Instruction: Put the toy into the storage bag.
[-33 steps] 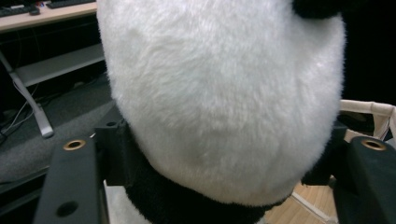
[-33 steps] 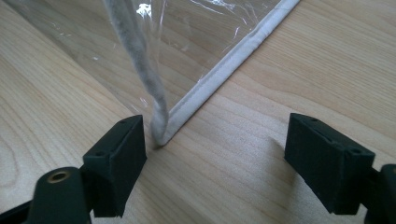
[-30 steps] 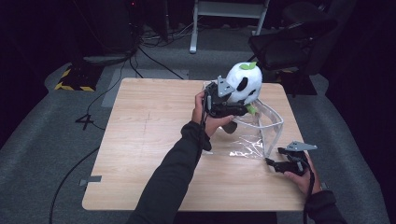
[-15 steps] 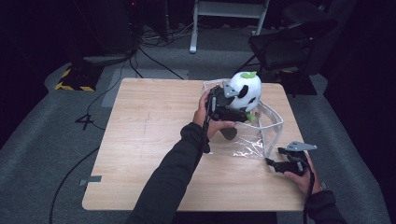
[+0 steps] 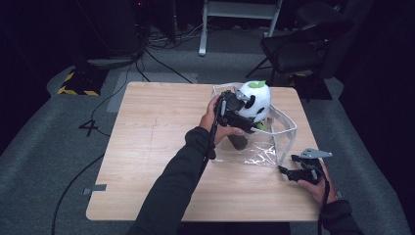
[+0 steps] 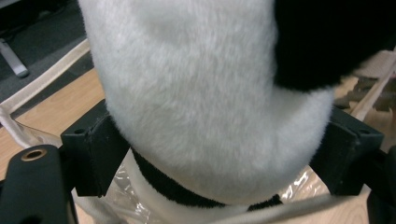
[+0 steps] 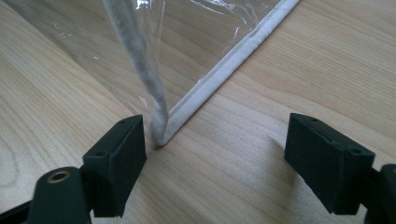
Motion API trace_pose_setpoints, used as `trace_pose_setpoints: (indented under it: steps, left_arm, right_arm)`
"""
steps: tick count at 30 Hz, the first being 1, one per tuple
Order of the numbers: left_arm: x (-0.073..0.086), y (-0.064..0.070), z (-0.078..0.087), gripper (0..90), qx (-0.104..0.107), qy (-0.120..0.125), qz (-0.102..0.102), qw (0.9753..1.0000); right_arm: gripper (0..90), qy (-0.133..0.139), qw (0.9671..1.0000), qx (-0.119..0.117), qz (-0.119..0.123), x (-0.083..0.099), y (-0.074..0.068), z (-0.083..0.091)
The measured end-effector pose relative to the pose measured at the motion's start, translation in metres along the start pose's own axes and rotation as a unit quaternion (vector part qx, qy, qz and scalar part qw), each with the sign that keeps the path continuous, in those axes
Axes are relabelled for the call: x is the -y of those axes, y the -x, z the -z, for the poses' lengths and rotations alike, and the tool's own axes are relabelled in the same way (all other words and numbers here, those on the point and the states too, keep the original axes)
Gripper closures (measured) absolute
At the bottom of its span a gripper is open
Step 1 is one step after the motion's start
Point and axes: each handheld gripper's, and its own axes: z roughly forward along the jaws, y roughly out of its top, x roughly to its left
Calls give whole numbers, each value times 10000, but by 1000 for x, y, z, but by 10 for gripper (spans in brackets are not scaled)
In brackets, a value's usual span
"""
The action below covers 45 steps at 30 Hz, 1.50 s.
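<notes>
From above, the left claw [image 5: 243,119] grips a plush panda [image 5: 256,100] over the mouth of a clear bag [image 5: 284,132] on the table [image 5: 151,132]; the right claw [image 5: 288,172] rests at the bag's near corner.

Left gripper view: jaws clamp the panda's white fur [image 6: 201,93].

Right gripper view: jaws stand wide around the bag's corner seam [image 7: 161,128].

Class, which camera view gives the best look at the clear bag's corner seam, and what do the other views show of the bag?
The right gripper view: the clear bag has its white-edged corner right between the open right claw. The high view shows the whole bag small; the left gripper view shows crinkled plastic and edging behind the plush panda.
</notes>
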Motion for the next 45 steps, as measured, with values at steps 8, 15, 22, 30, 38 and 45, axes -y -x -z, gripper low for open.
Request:
trace_pose_setpoints:
  steps: [8, 15, 22, 30, 38, 45]
  left_arm:
    - [-2, 0, 3, 155, 66, -234, -84, 9997]
    - [0, 0, 5, 155, 172, -187, -106, 9996]
    - [2, 1, 9, 156, 192, -256, -213, 9993]
    - [5, -1, 22, 157, 62, 65, -106, 9999]
    - [6, -2, 21, 159, 65, 66, -117, 9999]
    - [5, -1, 24, 176, -50, 72, -223, 9997]
  right_arm:
    - [205, 1, 10000, 1, 1, 0, 0, 0]
    - [205, 1, 10000, -2, -1, 0, 0, 0]
    - [205, 1, 10000, -1, -1, 0, 0, 0]
    - [204, 2, 10000, -3, -5, 0, 0, 0]
    - [204, 1, 10000, -1, -2, 0, 0, 0]
    - [204, 1, 10000, -2, -1, 0, 0, 0]
